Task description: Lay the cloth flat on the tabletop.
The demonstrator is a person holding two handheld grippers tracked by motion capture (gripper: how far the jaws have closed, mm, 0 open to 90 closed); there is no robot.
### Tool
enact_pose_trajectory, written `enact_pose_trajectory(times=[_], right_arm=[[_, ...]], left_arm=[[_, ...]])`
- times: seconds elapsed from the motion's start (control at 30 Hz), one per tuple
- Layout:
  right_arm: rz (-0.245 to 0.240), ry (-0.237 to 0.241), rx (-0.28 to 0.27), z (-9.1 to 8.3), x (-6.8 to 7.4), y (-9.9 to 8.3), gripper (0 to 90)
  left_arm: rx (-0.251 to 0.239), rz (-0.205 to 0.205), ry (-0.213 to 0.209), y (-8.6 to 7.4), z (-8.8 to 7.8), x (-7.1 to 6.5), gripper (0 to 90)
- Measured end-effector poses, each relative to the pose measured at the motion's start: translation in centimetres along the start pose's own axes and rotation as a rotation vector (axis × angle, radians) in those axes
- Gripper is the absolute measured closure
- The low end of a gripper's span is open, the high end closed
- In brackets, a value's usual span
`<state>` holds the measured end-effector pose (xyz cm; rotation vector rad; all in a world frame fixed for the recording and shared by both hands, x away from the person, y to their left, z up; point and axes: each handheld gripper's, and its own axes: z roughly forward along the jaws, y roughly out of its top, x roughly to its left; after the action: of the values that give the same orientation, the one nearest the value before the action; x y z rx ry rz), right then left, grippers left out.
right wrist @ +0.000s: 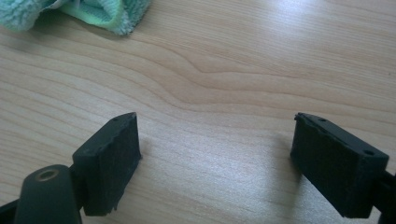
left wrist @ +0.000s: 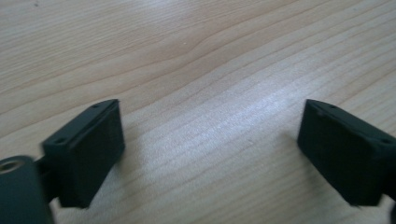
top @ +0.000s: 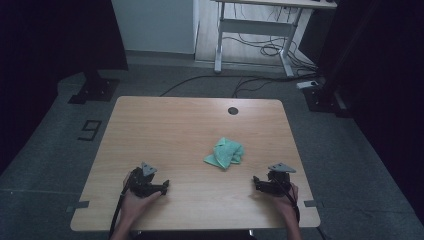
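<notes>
A crumpled green cloth [top: 224, 153] lies near the middle of the wooden table [top: 170, 130]; its edge [right wrist: 79, 11] also shows at the top left of the right gripper view. My left gripper [top: 165, 187] rests low over the table's front left, held by a hand, and points right. Its jaws stand wide apart with only bare wood between them [left wrist: 210, 140]. At the front right, my right gripper [top: 255, 182] points left toward the cloth, a short way from it. Its jaws are open too, with nothing between them [right wrist: 215, 154].
A dark round grommet hole [top: 233, 110] sits near the table's far edge. Beyond the table are a white desk frame [top: 255, 30] with cables on the floor and dark stand bases [top: 95, 90] at both sides.
</notes>
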<state>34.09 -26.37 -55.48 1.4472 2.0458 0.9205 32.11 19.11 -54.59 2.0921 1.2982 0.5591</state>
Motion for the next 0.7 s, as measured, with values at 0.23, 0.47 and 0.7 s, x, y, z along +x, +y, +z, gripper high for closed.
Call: enact_pose_trajectory(times=[0.23,0.47,0.7], right_arm=[[-0.003,0.009,-0.03,-0.1,0.4,0.1,17.8],[-0.016,0.024,-0.047,-0.4,0.8,0.5,18.8],[-0.025,0.055,-0.097,-1.0,1.6,1.3,22.2]], left_arm=[[-0.055,0.009,0.019,-0.2,-1.2,-0.7,16.5],[-0.105,0.007,0.007,-0.4,-1.9,-0.9,21.7],[-0.1,-0.021,0.005,-0.7,-2.1,-0.6,25.8]])
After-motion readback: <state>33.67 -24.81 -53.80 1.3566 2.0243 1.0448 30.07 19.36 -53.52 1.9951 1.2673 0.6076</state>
